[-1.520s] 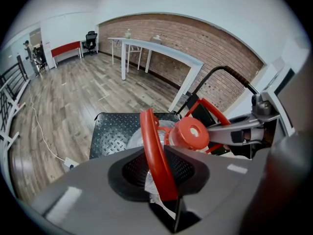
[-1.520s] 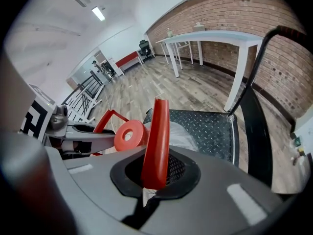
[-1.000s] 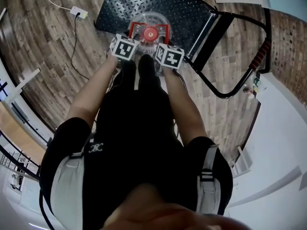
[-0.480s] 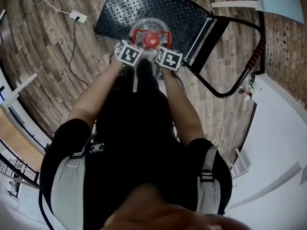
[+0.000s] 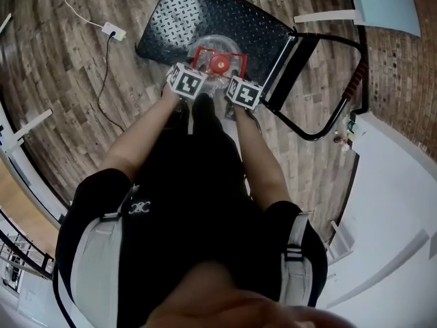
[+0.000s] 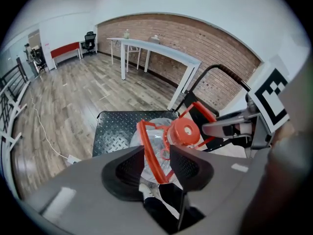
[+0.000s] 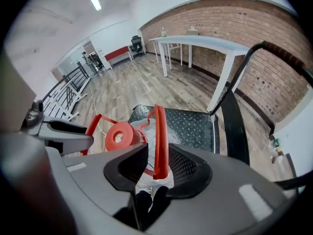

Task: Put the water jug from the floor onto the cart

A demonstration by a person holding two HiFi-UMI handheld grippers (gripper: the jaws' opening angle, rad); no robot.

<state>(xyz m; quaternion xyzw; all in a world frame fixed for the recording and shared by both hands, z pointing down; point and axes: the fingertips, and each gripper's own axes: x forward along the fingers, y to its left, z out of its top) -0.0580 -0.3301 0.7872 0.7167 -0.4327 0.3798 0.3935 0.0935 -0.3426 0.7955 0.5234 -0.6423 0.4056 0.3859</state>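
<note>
So, standing next to this person rn: both arms reach down in front of their legs. The left gripper (image 6: 157,152) and right gripper (image 7: 159,148) sit side by side w/ a small gap btw them, both angled steeply down. Both sets of jaws have just been opening and are spread wide now, not clamping anything. Each one does straddle a side bar of the red carry frame (image 7: 160,126), tho the bar sits btw the pads and doesn't look pinched. Just past the tips is the water jug (image 5: 216,45), upright w/ its red cap (image 5: 219,64) pointing up. So its long axis is vertical and it's dead centre btw the two grippers, a bit ahead of and below them. Neither hand is closer imo, it's pretty much symmetrical. The jug looks to be standing on the near edge of the cart deck (image 5: 198,12), the black tread-plate bit, so the job seems basically done. The next move turns on this, afaict: the bars run up through the jaw gaps. Backing out prob has to go straight back toward the person, or a jaw could snag the frame and tip the jug off that edge. Further off, the cart's push handle (image 5: 339,111) rises at the deck's right end. Way beyond that there's a white table (image 6: 156,49) by the brick wall (image 6: 210,45).
</note>
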